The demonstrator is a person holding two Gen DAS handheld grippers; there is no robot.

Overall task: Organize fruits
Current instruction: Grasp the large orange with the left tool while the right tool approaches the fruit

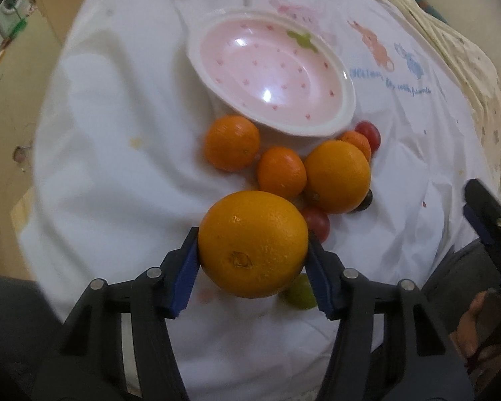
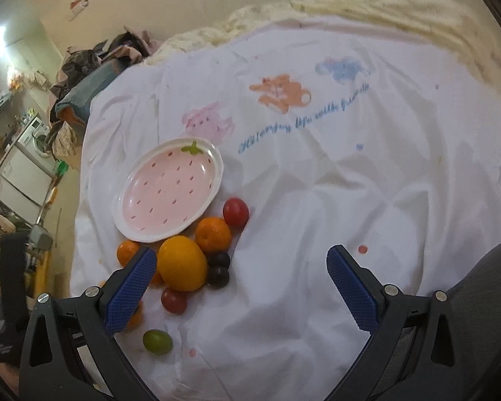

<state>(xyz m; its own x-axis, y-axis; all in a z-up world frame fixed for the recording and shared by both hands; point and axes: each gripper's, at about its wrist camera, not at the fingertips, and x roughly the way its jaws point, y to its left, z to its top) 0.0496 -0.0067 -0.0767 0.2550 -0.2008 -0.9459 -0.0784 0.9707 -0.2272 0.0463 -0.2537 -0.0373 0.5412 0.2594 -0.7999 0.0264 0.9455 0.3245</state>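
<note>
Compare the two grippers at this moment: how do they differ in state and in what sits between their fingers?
The left gripper is closed onto a large orange, its blue pads pressing both sides; the right gripper stands wide open. The left holds fruit, while the right has only white cloth between its fingers, the fruit pile lying beside its left finger. Both share black frames, blue pads and a downward aim at the cloth.

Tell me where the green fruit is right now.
The green fruit lies on the white cloth at the near end of the pile, partly hidden in the left wrist view behind the orange between the left gripper's pads.
</note>
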